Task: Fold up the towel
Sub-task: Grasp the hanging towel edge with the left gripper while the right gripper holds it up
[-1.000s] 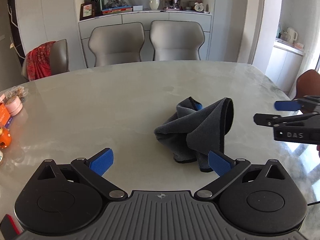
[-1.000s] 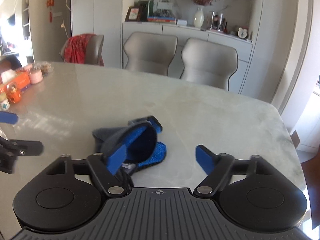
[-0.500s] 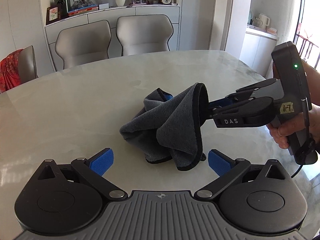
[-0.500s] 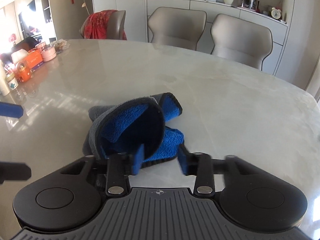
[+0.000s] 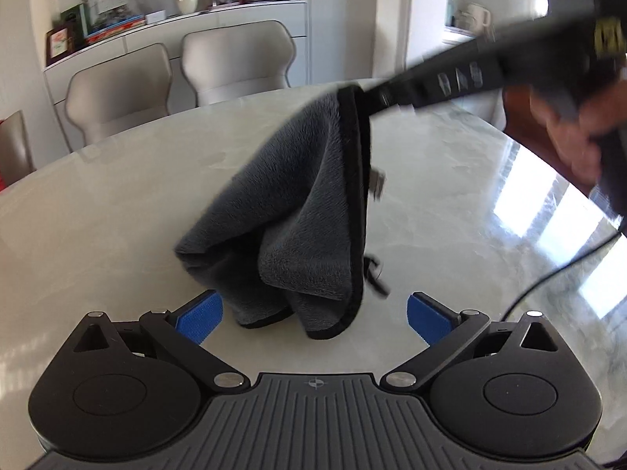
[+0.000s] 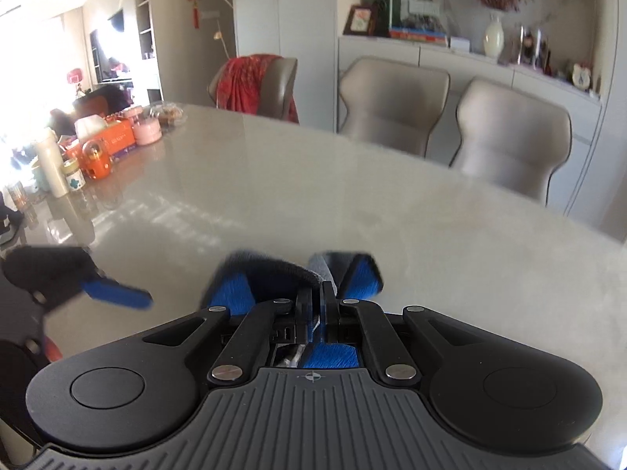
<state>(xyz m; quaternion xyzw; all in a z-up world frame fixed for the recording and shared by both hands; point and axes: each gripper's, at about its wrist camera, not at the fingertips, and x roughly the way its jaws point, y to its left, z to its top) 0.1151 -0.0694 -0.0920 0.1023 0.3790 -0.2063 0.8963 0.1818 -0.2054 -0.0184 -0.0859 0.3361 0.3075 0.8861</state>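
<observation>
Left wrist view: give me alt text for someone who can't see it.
A grey towel hangs by its black-edged corner from the shut right gripper, its lower folds bunched on the marble table. The open left gripper hovers just short of the towel's lower edge, a blue pad either side. Two beige chairs stand behind.

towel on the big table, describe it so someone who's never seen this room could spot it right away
Start at the pale marble dining table with two beige chairs behind it. Near its middle, the towel hangs bunched from the right gripper, its lower end near the tabletop. It is the only cloth there: dark grey plush, black-trimmed, bright blue on its other face.
</observation>
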